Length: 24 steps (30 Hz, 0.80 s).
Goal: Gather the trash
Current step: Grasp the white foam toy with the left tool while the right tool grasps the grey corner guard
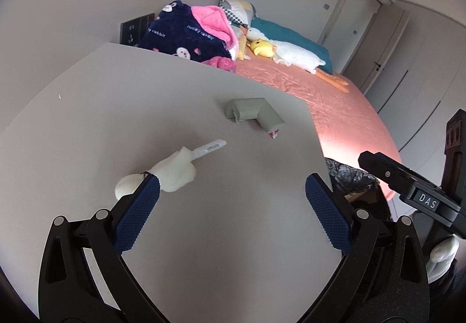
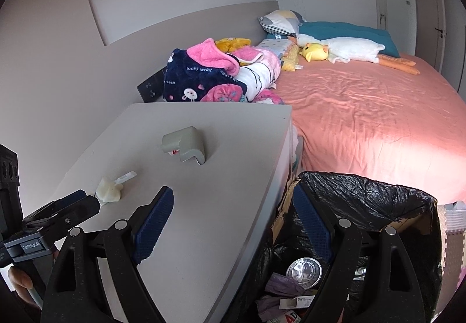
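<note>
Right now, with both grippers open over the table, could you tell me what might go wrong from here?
1. The left gripper has one pad beside the white sponge brush; closing off-centre could push it away.
2. The grey corner guard is bulky and L-shaped, so a grip may slip.
3. The bin sits below the table edge; a short release could miss.

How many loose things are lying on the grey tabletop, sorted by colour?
White: 1, the white sponge brush with a clear plastic handle.
Grey: 1, the grey L-shaped foam corner guard.
Total: 2, both on the grey tabletop, beside the black-lined trash bin.
</note>
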Each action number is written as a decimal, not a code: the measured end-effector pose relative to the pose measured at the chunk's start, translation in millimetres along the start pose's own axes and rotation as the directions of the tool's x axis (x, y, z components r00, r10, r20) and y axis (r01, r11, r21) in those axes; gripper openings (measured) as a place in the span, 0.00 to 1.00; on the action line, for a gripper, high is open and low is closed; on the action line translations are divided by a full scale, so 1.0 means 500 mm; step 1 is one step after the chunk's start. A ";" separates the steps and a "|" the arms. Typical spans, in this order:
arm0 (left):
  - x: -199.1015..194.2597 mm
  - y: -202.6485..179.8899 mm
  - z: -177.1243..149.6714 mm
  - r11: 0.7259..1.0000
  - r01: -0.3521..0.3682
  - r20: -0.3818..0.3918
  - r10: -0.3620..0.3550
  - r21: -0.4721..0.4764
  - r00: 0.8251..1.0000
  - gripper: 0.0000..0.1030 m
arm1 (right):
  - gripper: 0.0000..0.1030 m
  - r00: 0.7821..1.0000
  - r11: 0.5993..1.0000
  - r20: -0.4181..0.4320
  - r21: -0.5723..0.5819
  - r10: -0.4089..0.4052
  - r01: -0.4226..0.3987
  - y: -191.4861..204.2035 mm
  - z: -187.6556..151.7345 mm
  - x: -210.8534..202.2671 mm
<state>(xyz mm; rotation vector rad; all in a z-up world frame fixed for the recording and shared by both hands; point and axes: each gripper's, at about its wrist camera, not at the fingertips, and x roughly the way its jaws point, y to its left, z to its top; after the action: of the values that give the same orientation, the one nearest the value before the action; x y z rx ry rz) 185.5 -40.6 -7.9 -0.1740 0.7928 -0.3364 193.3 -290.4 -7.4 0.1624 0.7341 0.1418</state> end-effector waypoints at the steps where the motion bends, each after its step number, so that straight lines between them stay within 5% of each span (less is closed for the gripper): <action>1: 0.004 0.006 0.002 1.000 -0.023 -0.001 0.023 0.004 1.000 0.94 | 0.82 1.000 1.000 -0.002 -0.006 -0.003 0.003 0.003 0.002 0.005; 10: 0.049 0.048 0.008 0.992 -0.120 -0.057 0.121 0.030 0.991 0.93 | 0.82 0.999 0.999 -0.029 -0.026 0.023 -0.024 0.025 0.029 0.057; 24: 0.078 0.083 0.019 0.972 -0.222 -0.072 0.228 0.083 0.971 0.62 | 0.82 0.998 0.996 -0.059 -0.082 0.038 -0.043 0.066 0.063 0.132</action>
<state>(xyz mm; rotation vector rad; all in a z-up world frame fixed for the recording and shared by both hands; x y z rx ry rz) 227.3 -15.6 -39.0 0.0009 0.8693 -0.1586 260.4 -248.7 -21.1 0.0941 0.7809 0.2164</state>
